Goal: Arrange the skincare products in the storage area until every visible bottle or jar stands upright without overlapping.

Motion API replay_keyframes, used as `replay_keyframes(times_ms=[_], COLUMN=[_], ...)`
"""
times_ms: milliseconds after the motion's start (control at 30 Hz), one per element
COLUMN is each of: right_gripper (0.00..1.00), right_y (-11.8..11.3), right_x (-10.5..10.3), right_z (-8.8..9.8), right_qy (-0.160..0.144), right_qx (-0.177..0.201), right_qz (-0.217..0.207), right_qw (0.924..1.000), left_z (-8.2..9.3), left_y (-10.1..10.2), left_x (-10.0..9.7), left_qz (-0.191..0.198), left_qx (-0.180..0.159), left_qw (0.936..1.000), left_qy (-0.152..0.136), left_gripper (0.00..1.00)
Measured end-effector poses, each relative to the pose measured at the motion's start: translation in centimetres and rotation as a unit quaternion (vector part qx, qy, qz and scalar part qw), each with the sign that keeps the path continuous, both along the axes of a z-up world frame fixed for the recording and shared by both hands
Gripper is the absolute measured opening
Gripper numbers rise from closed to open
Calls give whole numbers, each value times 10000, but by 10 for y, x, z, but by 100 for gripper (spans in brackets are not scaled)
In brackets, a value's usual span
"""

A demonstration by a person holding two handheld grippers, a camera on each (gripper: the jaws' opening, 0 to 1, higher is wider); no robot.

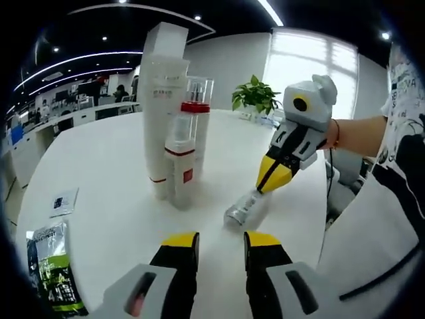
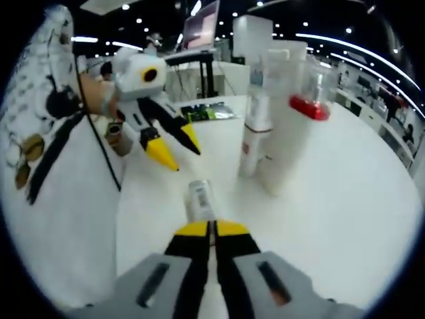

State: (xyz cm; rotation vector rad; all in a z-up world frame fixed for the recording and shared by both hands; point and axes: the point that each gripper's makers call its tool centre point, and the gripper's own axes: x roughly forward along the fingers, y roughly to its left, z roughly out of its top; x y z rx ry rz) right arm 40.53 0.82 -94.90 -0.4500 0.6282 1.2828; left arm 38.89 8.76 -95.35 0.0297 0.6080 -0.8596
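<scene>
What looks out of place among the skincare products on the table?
One small tube lies flat on the white table with the right gripper shut on it, while the tall bottles stand upright beside it.

- Left gripper (image 1: 221,242): glossy black jaws capped with yellow tips, on pale grey housings with dark oval slots.
- Right gripper (image 2: 212,229): same colours.
- At 3 o'clock in the left gripper view, a white printed T-shirt (image 1: 406,100) and a thin red wristband (image 1: 337,133).

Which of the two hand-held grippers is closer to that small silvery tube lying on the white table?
Right. The right hand-held gripper has its tips at the tube, apparently clamped on its end. The left hand-held gripper is open, a gap short of the tube.
</scene>
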Motion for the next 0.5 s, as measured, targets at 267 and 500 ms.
replay_keyframes(times_ms=[267, 500], right_gripper=[3, 4], right_y=[8, 10], right_x=[-5, -5], right_z=[3, 4], right_qy=[-11, 15], right_qx=[74, 112], right_qz=[207, 244], right_qw=[9998, 9996], left_z=[-1, -10], left_y=[-24, -48], left_x=[1, 8], left_qz=[-642, -1438], left_qx=[254, 756], left_qw=[9973, 9859], left_qy=[-236, -413], left_gripper=[28, 28])
